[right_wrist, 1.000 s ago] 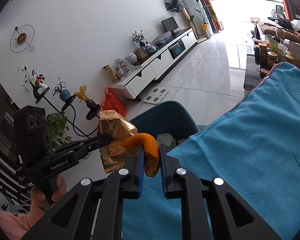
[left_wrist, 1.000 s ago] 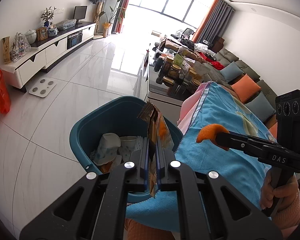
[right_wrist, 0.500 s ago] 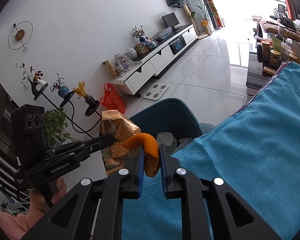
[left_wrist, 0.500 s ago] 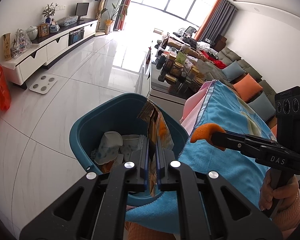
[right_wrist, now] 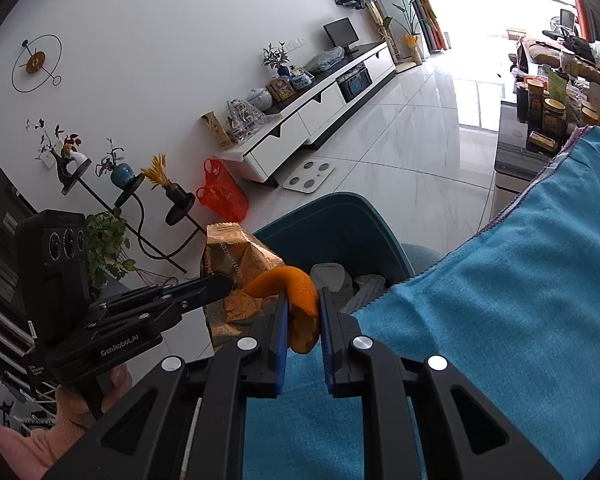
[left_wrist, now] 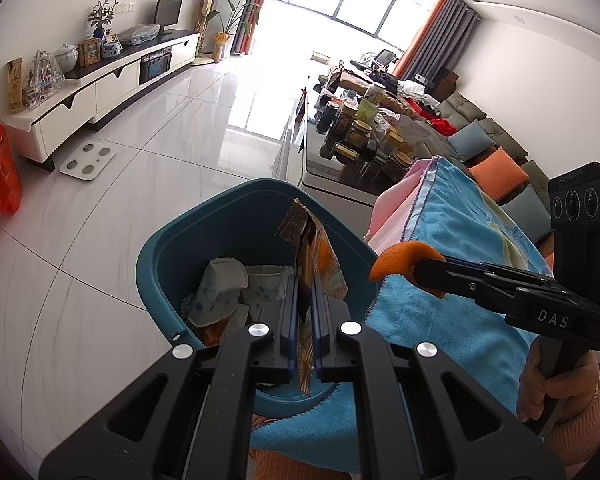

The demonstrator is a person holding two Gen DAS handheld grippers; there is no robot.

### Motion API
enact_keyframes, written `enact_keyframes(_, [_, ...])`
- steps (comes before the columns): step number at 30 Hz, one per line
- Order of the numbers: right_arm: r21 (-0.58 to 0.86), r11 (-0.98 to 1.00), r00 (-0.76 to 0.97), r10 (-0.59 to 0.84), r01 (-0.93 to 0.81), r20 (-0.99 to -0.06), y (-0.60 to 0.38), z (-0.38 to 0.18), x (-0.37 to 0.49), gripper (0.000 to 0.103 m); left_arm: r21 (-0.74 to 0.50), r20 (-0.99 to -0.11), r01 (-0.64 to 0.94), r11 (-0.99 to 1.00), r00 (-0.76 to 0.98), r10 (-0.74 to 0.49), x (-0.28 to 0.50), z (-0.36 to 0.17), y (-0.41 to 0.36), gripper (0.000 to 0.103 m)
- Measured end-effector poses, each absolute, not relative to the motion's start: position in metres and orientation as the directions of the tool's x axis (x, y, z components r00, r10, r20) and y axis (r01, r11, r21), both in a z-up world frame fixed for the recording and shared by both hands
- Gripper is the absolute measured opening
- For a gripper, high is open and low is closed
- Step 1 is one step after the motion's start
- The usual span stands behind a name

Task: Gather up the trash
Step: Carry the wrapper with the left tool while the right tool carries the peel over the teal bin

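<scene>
My left gripper (left_wrist: 305,280) is shut on a crumpled gold snack wrapper (left_wrist: 314,256), which hangs over the open teal bin (left_wrist: 168,252). The right wrist view shows that wrapper (right_wrist: 236,264) from its side, held by the left gripper (right_wrist: 220,286). My right gripper (right_wrist: 303,300) is shut on a curved piece of orange peel (right_wrist: 296,292), just short of the bin's rim (right_wrist: 340,208). In the left wrist view the peel (left_wrist: 400,258) pokes out of the right gripper (left_wrist: 416,270) at the bin's right edge. Crumpled paper cups (left_wrist: 220,288) lie inside the bin.
A blue towel (left_wrist: 452,264) covers the surface right of the bin, with a pink cloth (left_wrist: 392,196) under it. Beyond is a low table crowded with jars (left_wrist: 364,136). A white scale (left_wrist: 88,158) and an orange bag (left_wrist: 2,176) sit on the tiled floor by the TV cabinet (left_wrist: 100,84).
The right gripper with the peel has crept left toward the bin's rim. The left gripper keeps the wrapper over the bin, nearly still.
</scene>
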State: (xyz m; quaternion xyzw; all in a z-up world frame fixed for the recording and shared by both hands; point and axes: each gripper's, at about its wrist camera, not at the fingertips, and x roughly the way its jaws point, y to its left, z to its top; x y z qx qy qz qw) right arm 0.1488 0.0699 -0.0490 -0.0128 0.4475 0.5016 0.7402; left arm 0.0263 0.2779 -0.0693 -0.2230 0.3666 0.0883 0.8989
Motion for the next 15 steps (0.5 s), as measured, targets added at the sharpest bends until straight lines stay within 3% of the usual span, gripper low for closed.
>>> enact_keyframes(15, [0.421,0.512,0.083,0.703,-0.749,-0.706,0.091,-0.059,0.151,0.013,-0.331,-0.723,-0.339,0.881,0.691,-0.006,0.044,-0.087,0.282,0.006])
